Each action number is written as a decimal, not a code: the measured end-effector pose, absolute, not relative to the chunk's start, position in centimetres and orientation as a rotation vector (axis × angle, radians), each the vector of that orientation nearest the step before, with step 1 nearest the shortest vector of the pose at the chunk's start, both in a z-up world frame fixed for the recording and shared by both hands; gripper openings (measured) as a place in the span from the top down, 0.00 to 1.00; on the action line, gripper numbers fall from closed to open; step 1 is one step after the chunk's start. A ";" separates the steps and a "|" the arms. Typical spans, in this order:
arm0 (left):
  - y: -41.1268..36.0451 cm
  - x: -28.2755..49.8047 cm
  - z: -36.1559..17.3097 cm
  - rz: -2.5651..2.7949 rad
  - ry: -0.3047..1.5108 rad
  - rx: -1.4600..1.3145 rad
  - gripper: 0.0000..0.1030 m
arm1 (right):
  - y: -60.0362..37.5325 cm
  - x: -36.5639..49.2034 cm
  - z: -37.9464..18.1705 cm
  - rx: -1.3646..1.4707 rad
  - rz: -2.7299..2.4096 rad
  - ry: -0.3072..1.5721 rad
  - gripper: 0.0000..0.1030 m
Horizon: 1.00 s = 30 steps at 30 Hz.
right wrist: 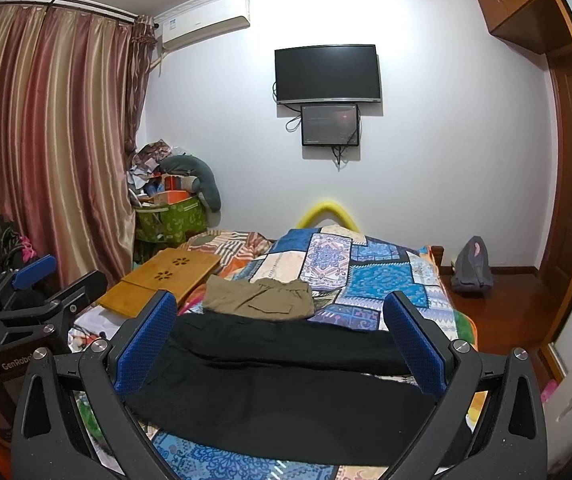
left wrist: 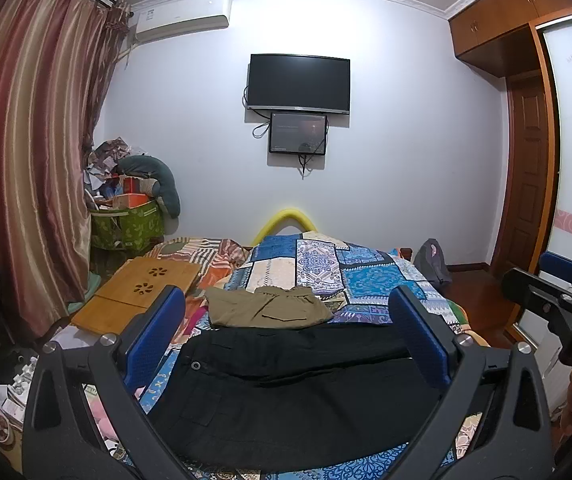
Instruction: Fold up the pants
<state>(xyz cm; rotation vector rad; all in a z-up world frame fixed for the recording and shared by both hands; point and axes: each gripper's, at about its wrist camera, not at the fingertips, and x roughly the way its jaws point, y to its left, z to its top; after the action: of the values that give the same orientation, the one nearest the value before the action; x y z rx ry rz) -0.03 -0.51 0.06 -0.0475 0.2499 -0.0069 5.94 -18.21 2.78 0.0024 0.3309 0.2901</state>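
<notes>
Jaws, both grippers: spread wide, blue pads apart, nothing between them.

Left gripper (left wrist: pixel 286 340): held above the near part of the bed, aimed along it toward the far wall. Not touching cloth.

Right gripper (right wrist: pixel 282 340): alongside it to the right, same heading, likewise clear of cloth.

Long black fabric pants (left wrist: pixel 286 392): the task's thing. Laid across the near end of the bed, legs running side by side toward the right, buttoned waist at the left. Mostly flat; not yet folded, by the look of it.

Folded khaki cargo shorts (left wrist: pixel 268 307): a small stack just beyond the black pants, its near edge touching or close to theirs; I cannot tell which.

Blue patchwork patterned quilt (left wrist: pixel 365 284): covers the bed under both garments.

Light wooden lap tray with flower-shaped cutouts (left wrist: pixel 142 292): on the bed's left side, near the shorts.

Risks, as judged:
- Black cloth on a dark seam line hides the layers; a pinch may take only the top layer, and the fold would drag crooked.
- A pinch set too deep could catch the quilt and lift it with the pants.
- Folding away from the grippers could sweep a leg onto the shorts and upset that stack.
- Uneven lifting would skew the legs.
</notes>
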 end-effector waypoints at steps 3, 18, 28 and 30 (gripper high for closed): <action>-0.6 0.1 0.0 -0.007 0.253 -0.047 0.00 | -18.2 5.9 2.7 0.002 0.288 0.333 0.00; 0.8 5.0 -1.6 0.000 0.318 -0.013 0.00 | -20.1 10.4 0.5 -0.026 0.228 0.410 0.00; 5.0 16.1 -5.7 0.060 0.503 0.068 0.00 | -24.5 16.6 -3.0 -0.077 0.126 0.500 0.00; 6.1 18.5 -7.0 0.073 0.550 0.066 0.00 | -25.2 17.9 -3.8 -0.099 0.109 0.530 0.00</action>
<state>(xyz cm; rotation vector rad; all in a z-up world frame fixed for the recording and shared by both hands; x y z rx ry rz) 18.53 6.08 -7.01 0.0659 0.5501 0.0725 17.93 -25.16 -3.78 -0.0990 0.5303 0.1088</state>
